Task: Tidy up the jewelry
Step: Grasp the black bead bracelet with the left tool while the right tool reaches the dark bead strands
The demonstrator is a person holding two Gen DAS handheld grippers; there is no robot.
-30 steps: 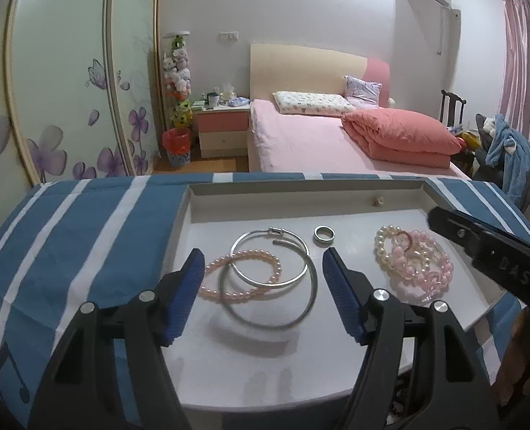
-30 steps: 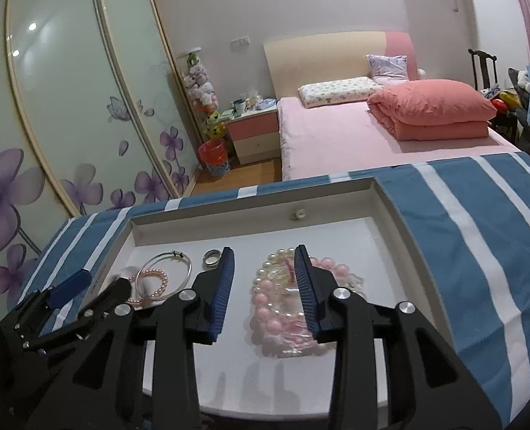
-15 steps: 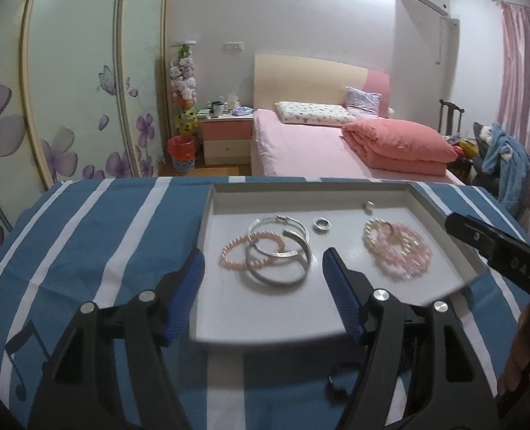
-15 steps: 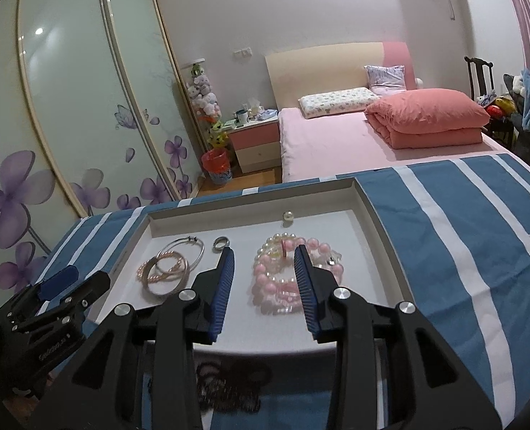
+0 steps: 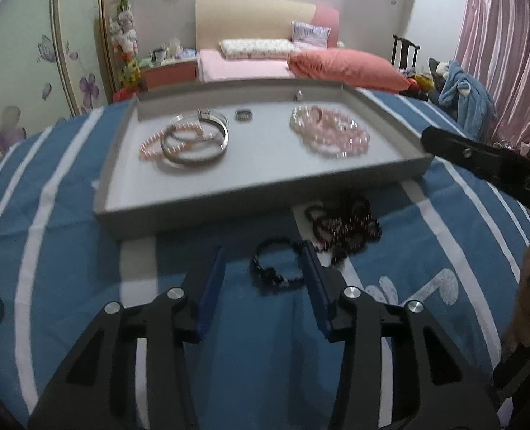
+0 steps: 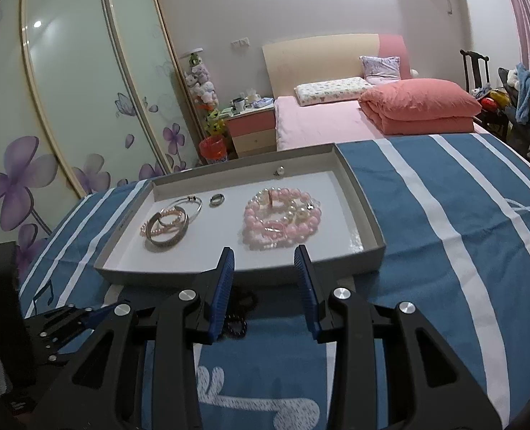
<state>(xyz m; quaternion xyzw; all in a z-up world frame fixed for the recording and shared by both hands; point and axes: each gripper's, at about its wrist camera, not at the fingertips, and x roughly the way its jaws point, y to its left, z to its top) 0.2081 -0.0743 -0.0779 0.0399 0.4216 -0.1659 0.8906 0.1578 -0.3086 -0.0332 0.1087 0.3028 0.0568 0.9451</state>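
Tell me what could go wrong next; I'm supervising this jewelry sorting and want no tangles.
1. The open left gripper straddles the black beaded bracelet; its thin strand may slip out on closing.
2. The dark red bead pile lies right beside it, so the fingers could snag it.
3. The grey shallow tray has a raised wall that a low carry might clip.

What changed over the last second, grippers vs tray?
Both grippers pulled back off the tray; the left gripper now brackets a dark bead bracelet on the cloth, while the right gripper hovers at the tray's near rim. Both stay open, empty. Tray jewelry unmoved.
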